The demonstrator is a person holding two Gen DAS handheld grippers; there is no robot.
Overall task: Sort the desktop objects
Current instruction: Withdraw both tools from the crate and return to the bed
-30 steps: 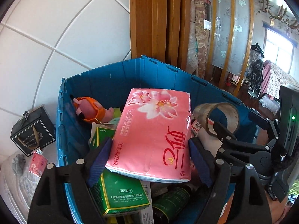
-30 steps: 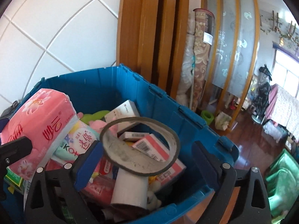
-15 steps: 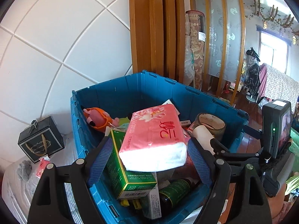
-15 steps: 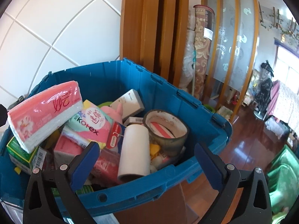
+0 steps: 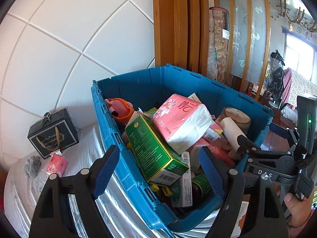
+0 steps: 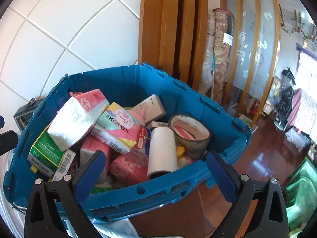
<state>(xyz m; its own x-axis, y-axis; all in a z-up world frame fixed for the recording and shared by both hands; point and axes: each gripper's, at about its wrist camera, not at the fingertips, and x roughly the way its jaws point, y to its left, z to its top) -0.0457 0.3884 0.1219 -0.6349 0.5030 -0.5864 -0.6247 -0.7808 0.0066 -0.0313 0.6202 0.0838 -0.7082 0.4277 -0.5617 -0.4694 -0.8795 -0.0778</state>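
A blue plastic crate (image 5: 136, 81) (image 6: 198, 107) is piled with objects. A pink tissue pack (image 5: 182, 119) (image 6: 77, 117) lies on top of a green box (image 5: 154, 148) (image 6: 45, 152). A brown tape roll (image 6: 190, 136) (image 5: 235, 117) and a white roll (image 6: 162, 150) lie at the crate's right side. My left gripper (image 5: 158, 174) is open and empty, pulled back over the crate's near rim. My right gripper (image 6: 156, 176) is open and empty at the near rim; its body shows in the left wrist view (image 5: 277, 158).
A black gift box (image 5: 52, 132), a small pink tissue pack (image 5: 56, 163) and a grey lump (image 5: 32, 165) lie on the white cloth left of the crate. A tiled wall and wooden panels stand behind. Wooden floor lies to the right (image 6: 267, 158).
The left gripper let go of the pink tissue pack, which now lies in the crate. The right gripper let go of the tape roll. Both grippers drew back from the crate.
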